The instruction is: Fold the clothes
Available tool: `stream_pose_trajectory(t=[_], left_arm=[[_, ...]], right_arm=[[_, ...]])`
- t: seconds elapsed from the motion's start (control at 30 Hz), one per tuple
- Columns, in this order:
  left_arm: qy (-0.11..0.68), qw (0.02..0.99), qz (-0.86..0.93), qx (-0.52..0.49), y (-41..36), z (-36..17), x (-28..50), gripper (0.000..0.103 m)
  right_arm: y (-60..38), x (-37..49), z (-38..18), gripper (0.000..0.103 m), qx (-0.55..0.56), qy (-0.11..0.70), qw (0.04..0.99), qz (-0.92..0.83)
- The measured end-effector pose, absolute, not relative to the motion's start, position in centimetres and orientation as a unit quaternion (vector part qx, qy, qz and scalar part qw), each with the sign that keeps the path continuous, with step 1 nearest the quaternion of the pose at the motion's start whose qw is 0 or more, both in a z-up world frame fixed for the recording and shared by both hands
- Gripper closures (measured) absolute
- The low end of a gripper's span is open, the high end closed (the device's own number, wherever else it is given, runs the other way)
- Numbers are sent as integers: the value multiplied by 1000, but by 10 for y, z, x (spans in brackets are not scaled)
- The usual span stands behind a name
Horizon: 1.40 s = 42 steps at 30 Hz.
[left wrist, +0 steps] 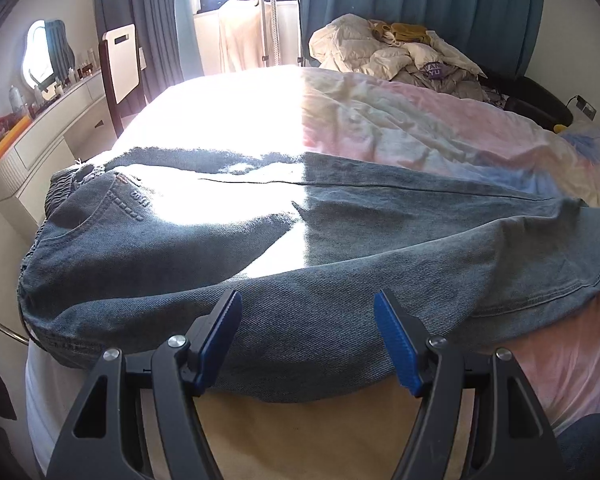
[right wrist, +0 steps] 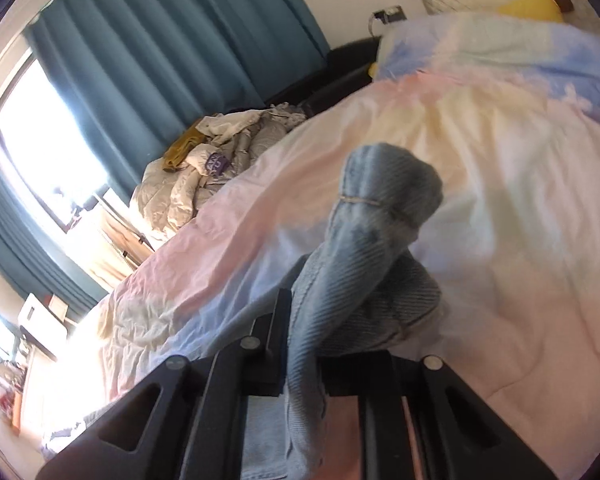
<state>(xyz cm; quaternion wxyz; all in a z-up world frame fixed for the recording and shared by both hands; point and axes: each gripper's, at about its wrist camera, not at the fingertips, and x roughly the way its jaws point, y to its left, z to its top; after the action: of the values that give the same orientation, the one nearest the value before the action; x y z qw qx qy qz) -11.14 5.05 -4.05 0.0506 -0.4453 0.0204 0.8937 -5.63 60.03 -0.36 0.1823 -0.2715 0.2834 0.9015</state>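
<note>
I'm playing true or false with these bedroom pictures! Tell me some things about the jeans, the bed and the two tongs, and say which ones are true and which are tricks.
1. The jeans lie spread on the bed. True.
2. The left tongs are squeezing the jeans. False: they stand open just above the denim, gripping nothing.
3. The right tongs are shut on a bunched end of the jeans. True.
4. The curtains are red. False: they are teal blue.
5. A pile of rumpled clothes sits on the far side of the bed. True.
</note>
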Motion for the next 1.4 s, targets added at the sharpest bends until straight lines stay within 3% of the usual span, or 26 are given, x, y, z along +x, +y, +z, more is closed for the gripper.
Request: stream_pose_trajectory(t=[0.2,0.4,0.5,0.67,0.73,0.9,1.03,1.17,1.23,1.3,1.4], left_arm=[[-20,44,899,-435,23,-28,-110,34],[-72,22,905,-419,-19,-15,-106,34],[-100,9,904,-415,-43,-14,-106,34],[-147,-7,897,-417,-71,-18,-113,34],[-156,-15,895,-418,-77,-20,-116,34],[-174,-12,892,-418,-83,-24,-120,34],[-187,-6,891,-414,-85,-25,-119,34],[-192,2,890,-413,-83,-30,-119,34],[-199,9,888,-414,-82,-33,-120,34],[-206,20,887,-413,-81,-36,-120,34],[-201,28,891,-405,-78,-36,-117,34]], right_arm=[[470,-90,42,92,-244,135,115,953],[324,-119,38,92,-236,51,24,970],[255,-132,6,92,-270,17,-22,962],[176,-144,-100,91,-414,-79,-72,904],[166,-139,-109,91,-397,-119,-70,908],[168,-122,-67,91,-315,-65,-109,941],[142,-114,-69,91,-330,-71,-168,926],[134,-121,-111,83,-404,-48,-195,892],[135,-113,-106,67,-404,-22,-221,887],[136,-105,-102,31,-404,5,-246,881],[135,-84,-82,23,-385,19,-270,882]])
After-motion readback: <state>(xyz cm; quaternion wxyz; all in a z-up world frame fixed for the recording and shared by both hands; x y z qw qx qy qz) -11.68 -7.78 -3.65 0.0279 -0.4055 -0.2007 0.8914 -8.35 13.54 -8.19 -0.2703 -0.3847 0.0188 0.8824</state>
